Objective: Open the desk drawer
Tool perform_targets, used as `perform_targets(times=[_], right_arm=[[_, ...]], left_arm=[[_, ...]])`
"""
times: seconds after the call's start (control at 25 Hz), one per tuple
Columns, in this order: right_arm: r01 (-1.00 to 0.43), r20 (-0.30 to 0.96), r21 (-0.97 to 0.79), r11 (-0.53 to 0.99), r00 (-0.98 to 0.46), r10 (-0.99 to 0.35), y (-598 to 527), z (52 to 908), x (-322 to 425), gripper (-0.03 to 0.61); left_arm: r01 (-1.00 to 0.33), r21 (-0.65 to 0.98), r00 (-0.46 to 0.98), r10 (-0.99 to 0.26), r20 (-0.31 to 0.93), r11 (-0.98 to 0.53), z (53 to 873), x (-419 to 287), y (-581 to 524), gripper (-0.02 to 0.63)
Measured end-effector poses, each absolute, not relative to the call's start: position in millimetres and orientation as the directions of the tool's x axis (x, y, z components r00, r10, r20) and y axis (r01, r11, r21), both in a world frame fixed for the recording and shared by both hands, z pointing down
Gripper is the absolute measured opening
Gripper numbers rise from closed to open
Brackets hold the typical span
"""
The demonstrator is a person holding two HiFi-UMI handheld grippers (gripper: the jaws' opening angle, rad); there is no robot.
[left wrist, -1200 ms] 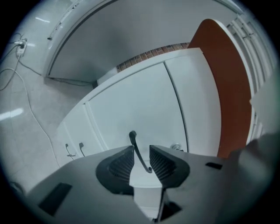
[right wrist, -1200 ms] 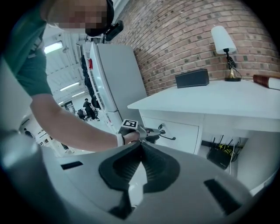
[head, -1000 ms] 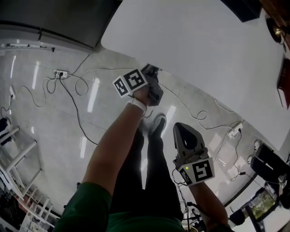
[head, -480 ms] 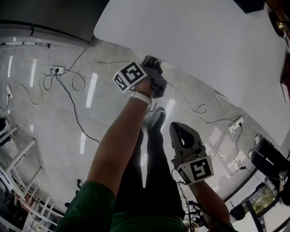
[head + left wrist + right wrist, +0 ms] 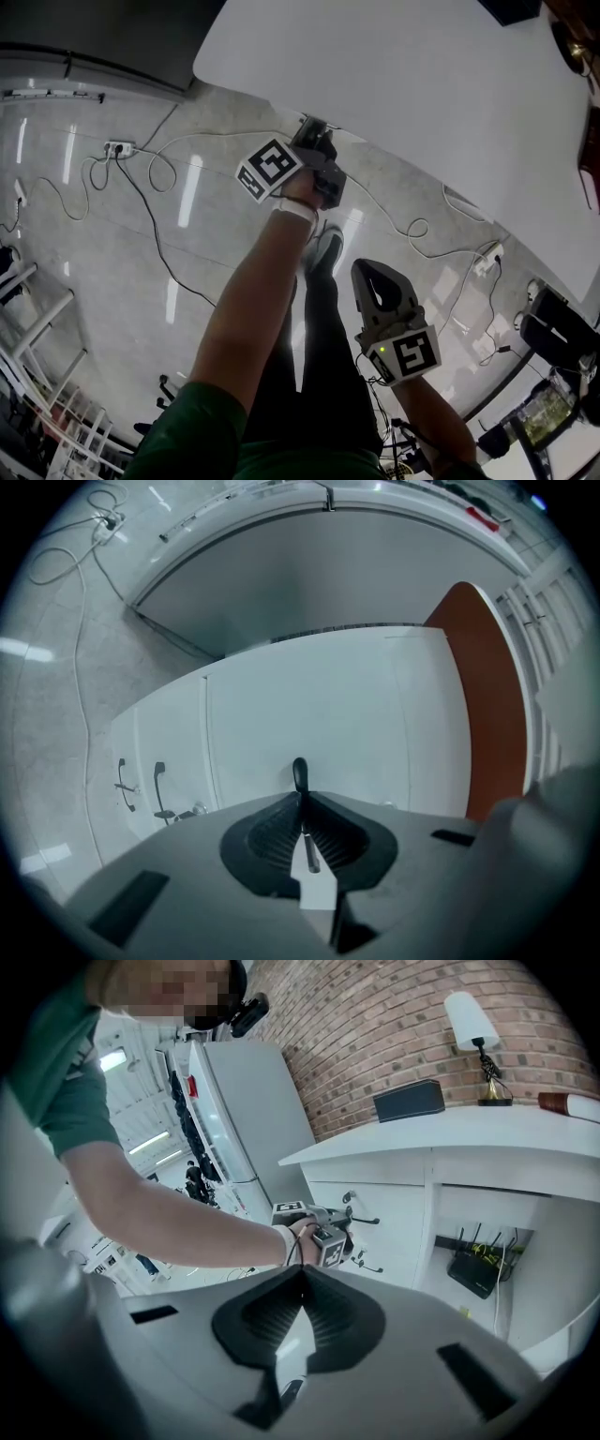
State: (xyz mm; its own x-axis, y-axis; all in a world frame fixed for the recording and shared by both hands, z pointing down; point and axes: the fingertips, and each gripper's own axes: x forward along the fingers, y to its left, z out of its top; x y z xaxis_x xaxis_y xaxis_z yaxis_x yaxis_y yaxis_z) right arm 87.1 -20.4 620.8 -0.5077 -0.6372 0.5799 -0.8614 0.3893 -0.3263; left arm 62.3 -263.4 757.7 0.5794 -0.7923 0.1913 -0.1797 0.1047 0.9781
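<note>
As left tongs close, drawer handle pinched between.

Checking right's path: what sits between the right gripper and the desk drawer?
In the right gripper view, the person's left forearm and the left gripper, whose jaws have just been closing on the drawer handle. The right gripper is shut, empty.

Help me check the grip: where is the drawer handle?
In the left gripper view, the drawer handle stands at centre against the white desk front, between the left gripper's jaws, which have just been closing on it.
</note>
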Motion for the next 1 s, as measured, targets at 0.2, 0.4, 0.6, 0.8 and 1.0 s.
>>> perform_targets(times=[0.2, 0.4, 0.6, 0.8, 1.0], right_arm=[[-0.866, 0.574, -0.325, 0.380, -0.500, -0.649, -27.5, 620.2, 87.7, 0.002], [-0.862, 0.555, -0.296, 0.411, -0.505, -0.661, -33.0, 617.3, 84.3, 0.000], [-0.851, 0.559, -0.298, 0.432, -0.523, -0.644, -28.4, 616.4, 72.7, 0.002], [-0.852, 0.564, -0.310, 0.421, -0.522, -0.641, -23.9, 614.7, 63.8, 0.000], [-0.845, 0.559, -0.304, 0.441, -0.533, -0.635, -21.9, 611.1, 57.3, 0.002]], left_arm=[[-0.174, 0.979, 0.580, -0.793, 0.187, 0.103, 757.1, 53.7, -246.4, 0.025], [-0.173, 0.978, 0.586, -0.787, 0.195, 0.113, 756.4, 46.1, -229.4, 0.025], [-0.154, 0.979, 0.578, -0.792, 0.198, 0.132, 756.2, 37.1, -211.9, 0.023], [-0.130, 0.980, 0.572, -0.796, 0.197, 0.149, 757.4, 26.8, -188.6, 0.021], [-0.123, 0.979, 0.569, -0.797, 0.203, 0.161, 757.8, 18.5, -172.7, 0.021]])
